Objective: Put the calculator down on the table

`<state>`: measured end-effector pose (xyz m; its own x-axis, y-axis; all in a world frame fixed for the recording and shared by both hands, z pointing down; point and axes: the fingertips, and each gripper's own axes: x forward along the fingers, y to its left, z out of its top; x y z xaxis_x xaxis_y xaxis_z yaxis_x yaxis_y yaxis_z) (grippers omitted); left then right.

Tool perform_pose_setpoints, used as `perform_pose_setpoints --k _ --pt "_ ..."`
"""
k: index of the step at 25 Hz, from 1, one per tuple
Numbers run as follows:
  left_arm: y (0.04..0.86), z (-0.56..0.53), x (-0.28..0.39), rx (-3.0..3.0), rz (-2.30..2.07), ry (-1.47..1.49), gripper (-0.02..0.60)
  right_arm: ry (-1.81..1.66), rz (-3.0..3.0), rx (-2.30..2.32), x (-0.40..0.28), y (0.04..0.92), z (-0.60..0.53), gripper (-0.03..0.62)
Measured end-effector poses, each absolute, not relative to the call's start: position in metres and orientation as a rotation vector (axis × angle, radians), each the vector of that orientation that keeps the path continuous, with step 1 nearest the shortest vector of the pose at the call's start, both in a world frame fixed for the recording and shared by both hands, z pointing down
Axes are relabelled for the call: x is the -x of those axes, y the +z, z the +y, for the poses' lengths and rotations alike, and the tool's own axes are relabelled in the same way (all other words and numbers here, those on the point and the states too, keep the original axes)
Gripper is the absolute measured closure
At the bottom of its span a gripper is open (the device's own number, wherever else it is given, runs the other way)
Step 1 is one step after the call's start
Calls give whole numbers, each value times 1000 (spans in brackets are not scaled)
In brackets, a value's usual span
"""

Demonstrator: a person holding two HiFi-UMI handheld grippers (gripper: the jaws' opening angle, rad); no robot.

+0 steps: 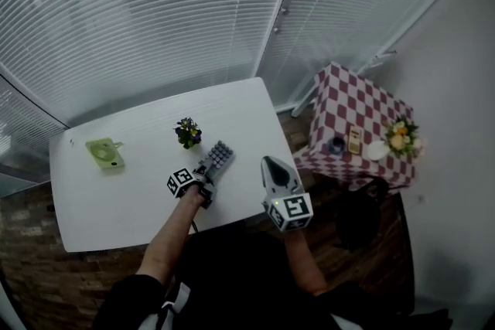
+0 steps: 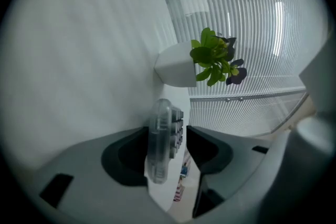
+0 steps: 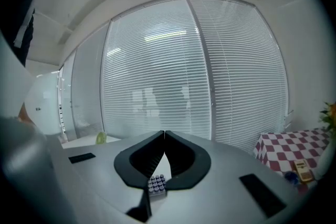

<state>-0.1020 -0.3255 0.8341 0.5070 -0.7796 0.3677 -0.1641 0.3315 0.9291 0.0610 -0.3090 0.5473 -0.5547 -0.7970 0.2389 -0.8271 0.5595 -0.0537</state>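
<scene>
Checking the left gripper (image 2: 169, 134) first: it's rolled onto its side, and its jaws stand apart with the calculator (image 2: 159, 136) between them. The clear back of the case lies against one jaw. On the keypad side I see a plain gap before the other jaw, so nothing is clamping it. The near end of the calculator sits in that opening and the rest juts out beyond the tips, keys facing away from the white table (image 1: 139, 189).

In the head view the calculator looks low over the table top, close to the near edge and right of centre. I can't tell whether its far end is actually resting on the surface.

Over to the right gripper (image 3: 164, 136): its jaws are closed tip to tip, with nothing between them. It hangs off the near right corner of the table, well apart from the calculator.

Just beyond the calculator stands a small potted plant (image 1: 188, 132) in a white pot. Farther left on the table lies a light green gadget (image 1: 105, 153). Off to the right is a side table with a red-and-white checked cloth (image 1: 363, 100), and white blinds (image 1: 155, 11) run behind everything.
</scene>
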Motion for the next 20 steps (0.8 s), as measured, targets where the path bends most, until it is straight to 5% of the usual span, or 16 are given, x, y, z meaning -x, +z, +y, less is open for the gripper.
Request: perform_pose_setpoints --k 9,20 --pt "835 -310 116 -1115 -1212 -217 300 240 -2658 -1307 -47 541 -304 588" --pt "824 -296 135 -1111 -1275 -222 291 261 -2659 -1289 -44 547 -303 586"
